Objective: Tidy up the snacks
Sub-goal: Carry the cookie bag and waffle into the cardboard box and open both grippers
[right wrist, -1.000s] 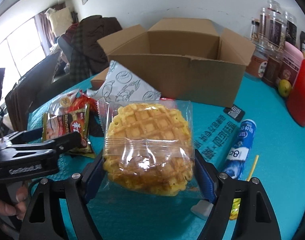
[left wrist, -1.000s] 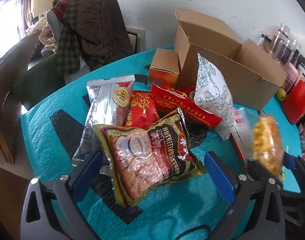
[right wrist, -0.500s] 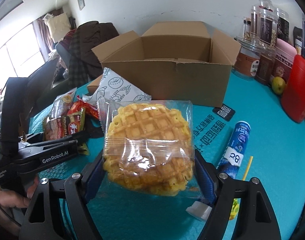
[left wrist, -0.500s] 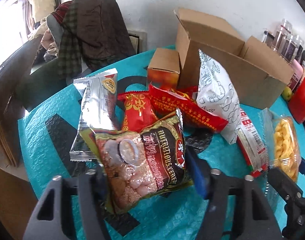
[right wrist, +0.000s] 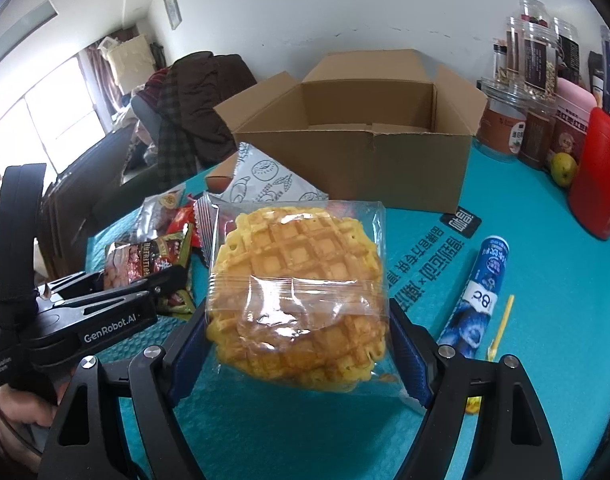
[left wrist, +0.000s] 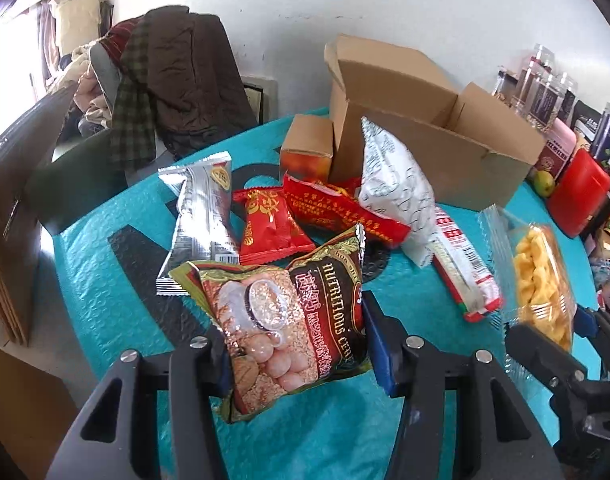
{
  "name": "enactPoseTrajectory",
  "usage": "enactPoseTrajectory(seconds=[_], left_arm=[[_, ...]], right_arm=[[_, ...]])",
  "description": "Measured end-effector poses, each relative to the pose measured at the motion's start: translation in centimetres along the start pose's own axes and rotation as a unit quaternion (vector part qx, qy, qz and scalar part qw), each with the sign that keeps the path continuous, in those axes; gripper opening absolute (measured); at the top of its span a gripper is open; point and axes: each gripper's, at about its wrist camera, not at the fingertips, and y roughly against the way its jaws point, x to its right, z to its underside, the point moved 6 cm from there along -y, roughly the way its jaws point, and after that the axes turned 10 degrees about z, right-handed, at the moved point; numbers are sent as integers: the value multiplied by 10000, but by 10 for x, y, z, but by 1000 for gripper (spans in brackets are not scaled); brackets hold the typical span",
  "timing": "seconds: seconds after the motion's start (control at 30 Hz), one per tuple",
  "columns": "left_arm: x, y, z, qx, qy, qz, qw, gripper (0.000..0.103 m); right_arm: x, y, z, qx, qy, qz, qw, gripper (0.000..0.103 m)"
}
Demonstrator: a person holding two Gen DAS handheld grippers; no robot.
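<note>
Where snacks lie, teal table (left wrist: 105,272)

I read "NUTRITIOUS CERE…" on the cereal packet (left wrist: 297,320); its Chinese characters I cannot make out. "GenRobot.AI" stands on the left claw (right wrist: 117,322) body. The blue tube (right wrist: 479,292) on the bench shows "8c".

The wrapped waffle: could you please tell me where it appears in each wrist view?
Left wrist view: the wrapped waffle is at the right edge, seen edge-on, in the right gripper.
Right wrist view: it fills the centre, between the jaws.
Shared landmark: the open cardboard box stands behind it in both.
</note>
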Motion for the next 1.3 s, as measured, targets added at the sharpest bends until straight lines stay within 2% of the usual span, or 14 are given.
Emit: enactPoseTrajectory(seconds=[0.6,1.0,1.3], left_arm=[[43,78,-31,852,-497,223,9949,52],[61,92,-75,1230,-637,474,9892,52],[73,76,-118,1350,-774,746,9850,52]], right_arm=[[8,70,-7,532,-304,-57,9981,81],[15,88,-49,845,-276,-52,9960,81],[25,82,-97,1050,-276,-35,9941,81]])
